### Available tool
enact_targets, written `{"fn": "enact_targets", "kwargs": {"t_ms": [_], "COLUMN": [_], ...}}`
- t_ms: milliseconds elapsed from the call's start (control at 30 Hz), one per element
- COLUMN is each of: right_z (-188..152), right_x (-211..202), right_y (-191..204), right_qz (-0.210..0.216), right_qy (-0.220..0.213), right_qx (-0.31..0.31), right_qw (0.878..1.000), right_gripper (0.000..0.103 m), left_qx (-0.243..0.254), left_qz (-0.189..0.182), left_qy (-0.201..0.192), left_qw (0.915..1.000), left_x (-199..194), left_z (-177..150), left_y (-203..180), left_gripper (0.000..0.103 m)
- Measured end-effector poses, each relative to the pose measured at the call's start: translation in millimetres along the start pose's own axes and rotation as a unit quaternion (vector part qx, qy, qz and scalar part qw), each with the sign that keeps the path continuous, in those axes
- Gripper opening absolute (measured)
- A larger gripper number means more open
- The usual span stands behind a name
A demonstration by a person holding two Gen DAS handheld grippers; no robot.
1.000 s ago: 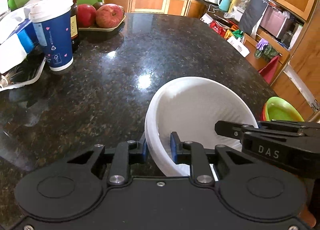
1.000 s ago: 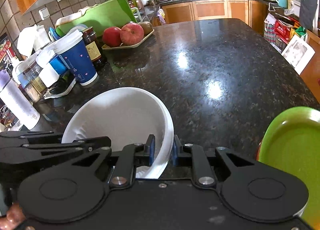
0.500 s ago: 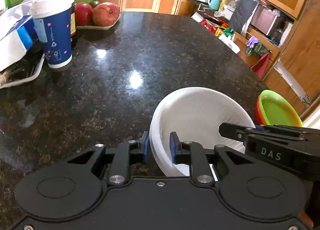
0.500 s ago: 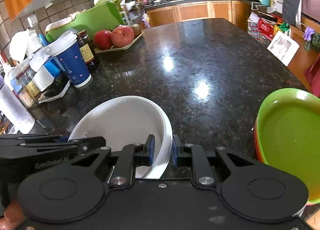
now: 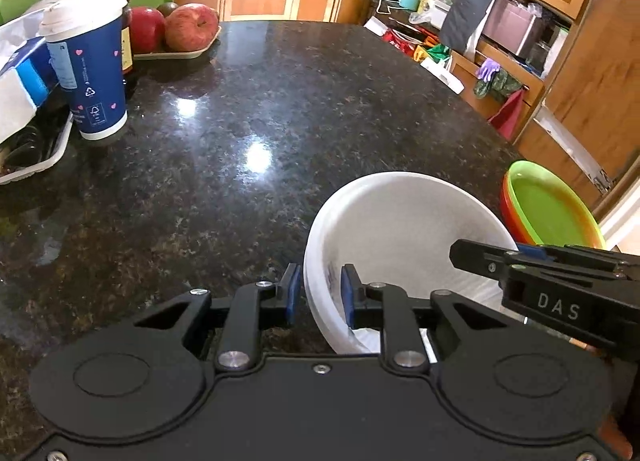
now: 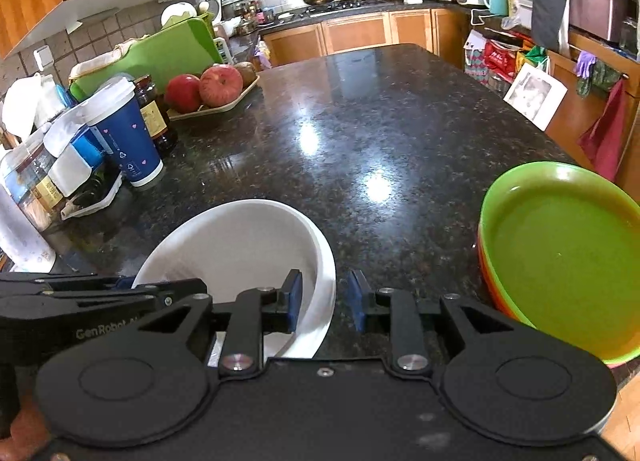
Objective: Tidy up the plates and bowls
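We are tilting the white bowl (image 5: 404,237) toward two o'clock over the desk (image 5: 248,133); left gripper (image 5: 319,293) fingers clamping its rim, right gripper (image 6: 326,297) fingers just opening off it

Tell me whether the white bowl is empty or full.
Empty: the white bowl shows only its bare inner wall in both wrist views.

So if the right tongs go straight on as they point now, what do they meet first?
Most likely the white bowl: its rim already sits between the right tongs, whose jaws have just been opening. Past that rim comes bare dark countertop; depth is unclear.
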State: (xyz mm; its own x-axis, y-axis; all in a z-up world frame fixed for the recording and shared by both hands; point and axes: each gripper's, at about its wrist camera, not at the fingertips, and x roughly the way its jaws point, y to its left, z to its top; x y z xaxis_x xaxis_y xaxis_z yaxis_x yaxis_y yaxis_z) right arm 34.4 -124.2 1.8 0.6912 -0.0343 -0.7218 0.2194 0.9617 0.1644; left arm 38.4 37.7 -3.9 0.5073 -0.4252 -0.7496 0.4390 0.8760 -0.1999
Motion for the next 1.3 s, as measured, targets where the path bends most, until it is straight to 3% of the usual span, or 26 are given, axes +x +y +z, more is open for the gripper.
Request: {"fn": "enact_targets", "kwargs": {"t_ms": [500, 567, 700, 1000, 1300], "right_z": [-1.6, -1.8, -3.9, -4.0, 5.1], "right_x": [-7.5, -6.8, -5.2, -12.9, -34.1], "right_y": [-0.3, 0.1, 2.3, 3.1, -5.9], "right_qz": [-0.012, -0.009, 0.009, 0.014, 0.015], "right_qy": [0.004, 0.009, 0.02, 0.012, -0.022], "right_qx": [0.0, 0.0, 0.003, 0.009, -0.003], "right_qw": [1.0, 1.0, 1.0, 1.0, 1.0], "right_gripper": [0.034, 0.032, 0.014, 0.013, 0.013], "left_qx": [0.007, 0.007, 0.008, -0.004, 0.001], "left_qz": [-0.015, -0.018, -0.026, -0.028, -0.032], "left_qy": [0.002, 0.003, 0.003, 0.009, -0.011], "left_qw": [0.9999, 0.9998, 0.9996, 0.9996, 0.9994], "left_x": [-6.3, -7.9, -10.0, -13.0, -22.4], "left_z": [-4.6, -6.0, -8.9, -2.9, 6.5], "left_y": [-1.8, -2.5, -4.2, -1.2, -13.9], "left_gripper": [0.03, 0.03, 0.026, 0.025, 0.024]}}
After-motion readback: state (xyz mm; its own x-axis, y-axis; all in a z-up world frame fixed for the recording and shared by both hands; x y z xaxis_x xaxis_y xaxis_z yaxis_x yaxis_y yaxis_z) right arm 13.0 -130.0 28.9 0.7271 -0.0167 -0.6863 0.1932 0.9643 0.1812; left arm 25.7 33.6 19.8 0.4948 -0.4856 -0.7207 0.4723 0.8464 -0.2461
